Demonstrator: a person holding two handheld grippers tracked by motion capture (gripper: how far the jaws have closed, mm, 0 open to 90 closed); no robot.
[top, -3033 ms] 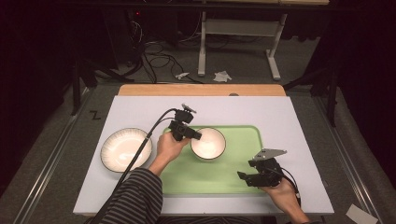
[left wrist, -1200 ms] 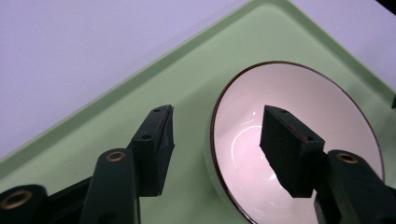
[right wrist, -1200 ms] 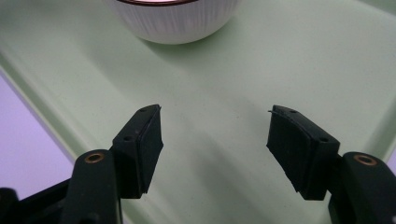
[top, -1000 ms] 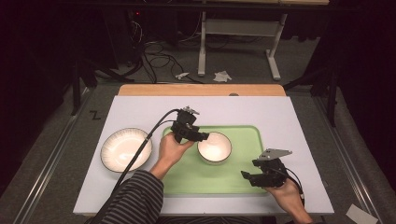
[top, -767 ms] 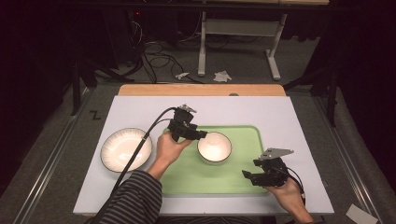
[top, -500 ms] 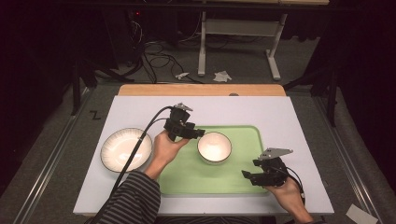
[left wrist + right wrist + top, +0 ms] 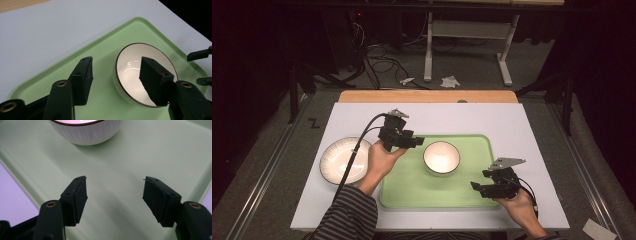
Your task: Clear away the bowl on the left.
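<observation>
The bowl (image 7: 441, 158) sits mid-tray (image 7: 402, 192), released. The left gripper (image 7: 408, 142), jaws wide and empty, hangs by the tray's left edge; a clean lift away is advised, rim untouched. The right gripper (image 7: 479, 187), also wide, is held over the tray's near right corner.

Bare green tray (image 7: 412, 187) lies open near and left of the white bowl (image 7: 441, 157); a plate (image 7: 343, 160) blocks the table's left, the far table stays unobstructed.
</observation>
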